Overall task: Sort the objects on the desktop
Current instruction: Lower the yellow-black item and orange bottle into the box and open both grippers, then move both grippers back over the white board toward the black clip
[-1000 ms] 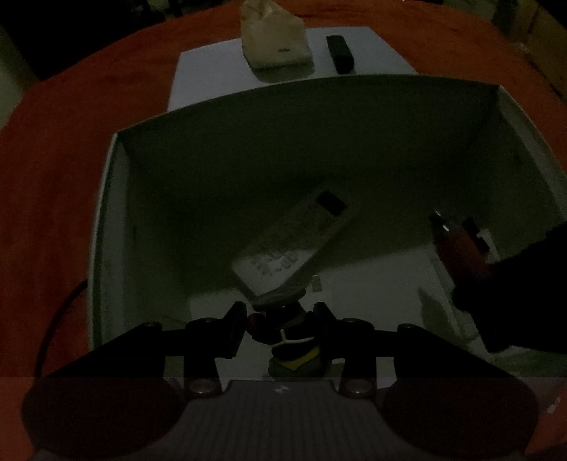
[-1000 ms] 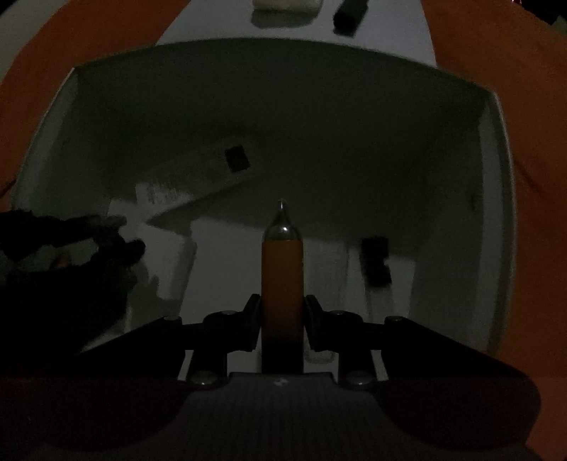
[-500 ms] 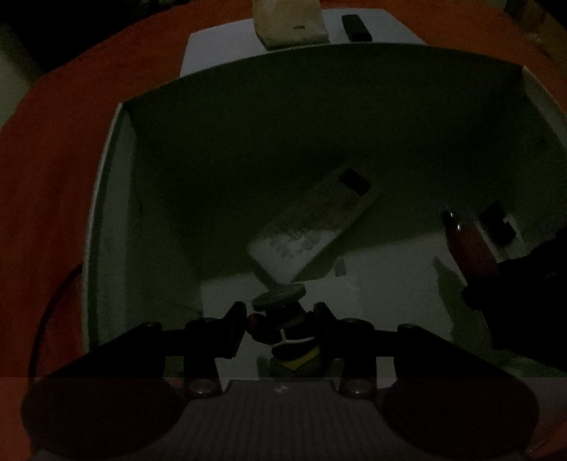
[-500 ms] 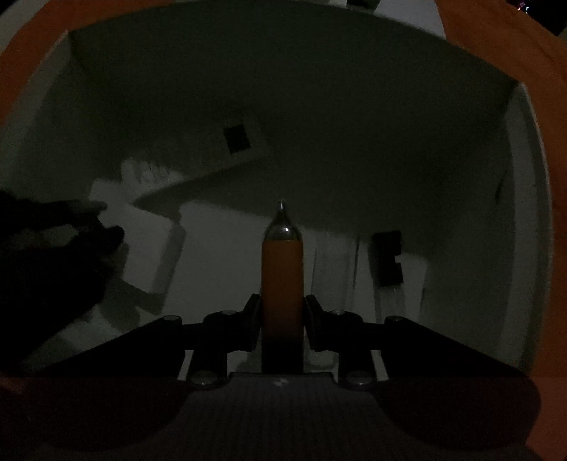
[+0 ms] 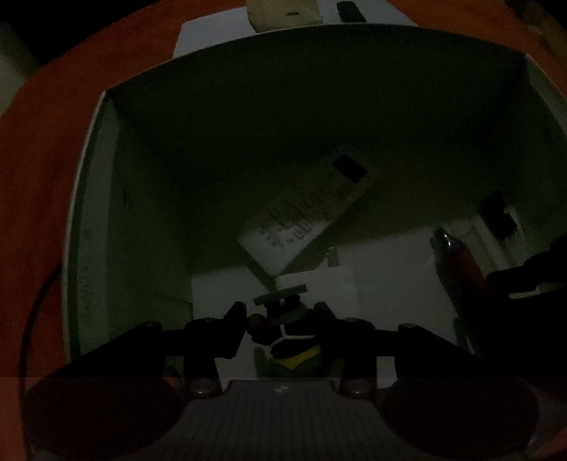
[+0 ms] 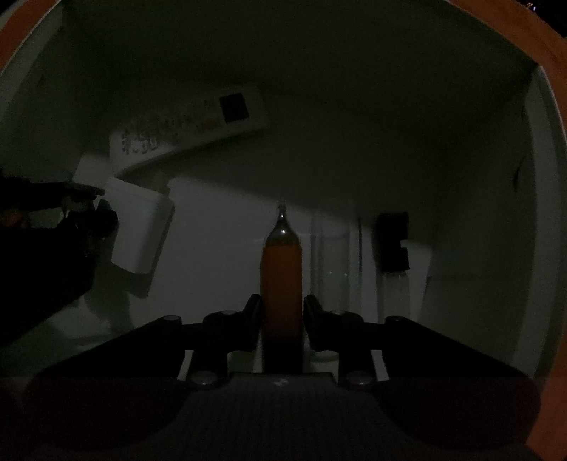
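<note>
Both grippers reach down inside a white box (image 5: 88, 198), also seen in the right wrist view (image 6: 542, 149). My left gripper (image 5: 280, 319) is shut on a small black mini tripod (image 5: 287, 337) with a flat round head and a yellow patch. My right gripper (image 6: 281, 312) is shut on an orange pen-like cylinder (image 6: 281, 269) with a silver tip; it also shows at the right of the left wrist view (image 5: 457, 262). A white remote control (image 5: 312, 209) leans against the box's back wall, and is seen in the right wrist view (image 6: 191, 127).
A white rectangular block (image 6: 138, 227) and a small black clip-like part (image 6: 391, 241) lie on the box floor. Behind the box, on a white sheet on the red table (image 5: 35, 142), are a beige pack (image 5: 283, 14) and a black bar (image 5: 349, 10).
Both grippers have gone lower and deeper into the box, still holding their objects. The box walls fill more of both views.
</note>
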